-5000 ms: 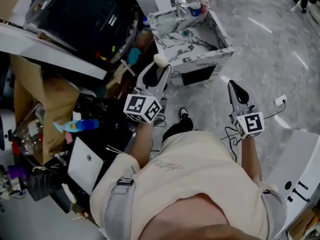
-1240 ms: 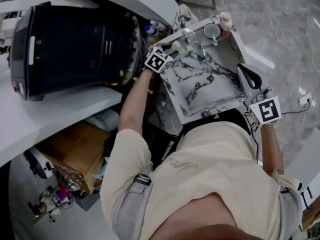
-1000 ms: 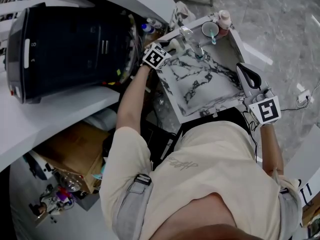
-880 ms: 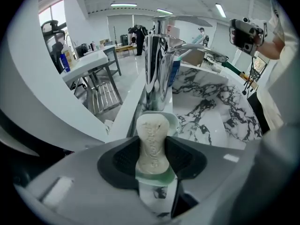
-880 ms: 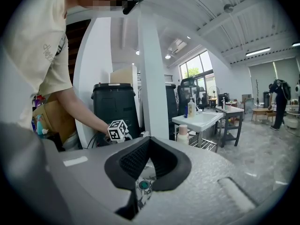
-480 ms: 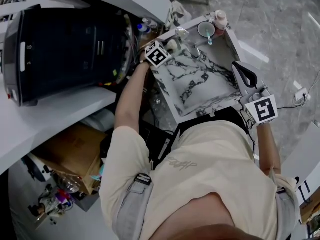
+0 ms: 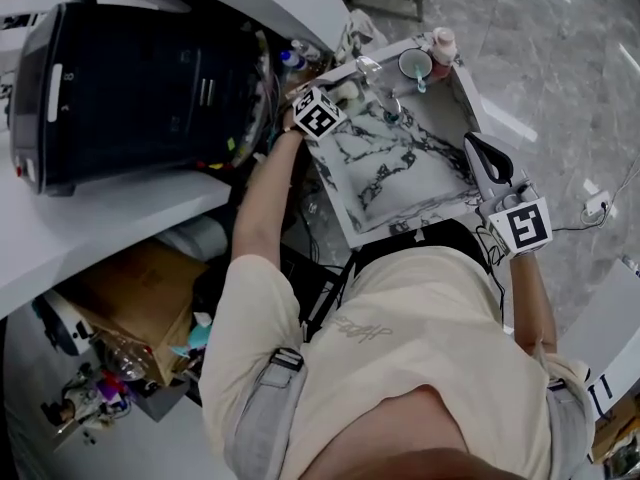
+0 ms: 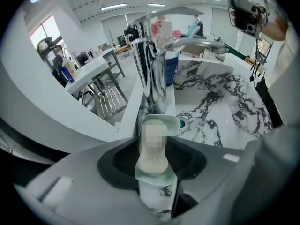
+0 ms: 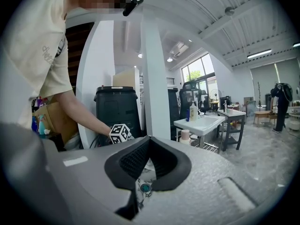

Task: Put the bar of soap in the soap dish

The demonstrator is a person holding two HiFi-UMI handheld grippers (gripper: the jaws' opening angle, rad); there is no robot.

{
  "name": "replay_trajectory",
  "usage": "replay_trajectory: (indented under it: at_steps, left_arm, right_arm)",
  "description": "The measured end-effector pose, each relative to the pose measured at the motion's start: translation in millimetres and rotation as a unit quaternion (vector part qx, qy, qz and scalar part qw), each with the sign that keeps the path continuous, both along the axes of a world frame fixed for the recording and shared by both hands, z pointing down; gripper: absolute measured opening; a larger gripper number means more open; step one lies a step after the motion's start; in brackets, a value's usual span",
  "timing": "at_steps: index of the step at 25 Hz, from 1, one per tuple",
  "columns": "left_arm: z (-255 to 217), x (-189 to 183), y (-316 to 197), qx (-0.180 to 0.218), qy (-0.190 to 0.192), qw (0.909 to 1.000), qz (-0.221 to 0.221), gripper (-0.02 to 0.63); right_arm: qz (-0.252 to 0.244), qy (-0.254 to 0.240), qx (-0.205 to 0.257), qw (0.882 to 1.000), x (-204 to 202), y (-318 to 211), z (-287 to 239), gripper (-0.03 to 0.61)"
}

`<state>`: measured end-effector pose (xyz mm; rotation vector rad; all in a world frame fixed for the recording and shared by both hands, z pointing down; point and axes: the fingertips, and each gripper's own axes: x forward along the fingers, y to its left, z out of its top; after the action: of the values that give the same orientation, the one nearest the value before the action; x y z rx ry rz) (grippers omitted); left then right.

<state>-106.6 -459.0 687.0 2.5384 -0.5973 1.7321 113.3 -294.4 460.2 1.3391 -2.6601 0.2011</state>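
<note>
Presently, left gripper (image 8: pixel 153 142) jaws pinch the bar of soap (image 8: pixel 152 162), which sits low within the pale green soap dish (image 8: pixel 172 123) on the marble sink (image 8: pixel 225 111) ledge, just beside the faucet (image 8: pixel 154 69); contact w/ dish floor can't be confirmed. Right gripper (image 9: pixel 149 139) jaws pressed together, nothing btwn them; held at sink's right rim.

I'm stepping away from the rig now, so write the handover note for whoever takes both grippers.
Left gripper: shut on the bar of soap, which is right at the soap dish beside the faucet.
Right gripper: shut, empty, held by the right edge of the sink.
Done: soap is at the dish.
Left: seat it if it isn't resting yet (cannot tell), open the jaws, back away.
</note>
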Motion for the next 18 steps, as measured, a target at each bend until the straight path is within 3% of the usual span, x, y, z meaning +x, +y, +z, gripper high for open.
replay_trajectory:
  at_steps: [5,10,14,18]
  left_arm:
    - [-38,2,8,0.028,0.069,0.9955,-0.059,0.185]
    - [-90,2,35,0.064,0.157,0.9782,-0.120,0.164]
    - [-122,-8,68,0.078,0.227,0.9534,-0.183,0.147]
    - [-159,-20,97,0.090,0.308,0.9143,-0.247,0.093]
  right_arm:
    - [-0.014,0.001,0.007,1.000,-8,7,-5,0.000]
    - [-0.029,-0.008,0.017,0.999,-22,14,-6,0.000]
    - [-0.045,-0.010,0.023,0.999,-33,19,-10,0.000]
    - [-0.052,-0.013,0.036,0.998,-42,24,-22,0.000]
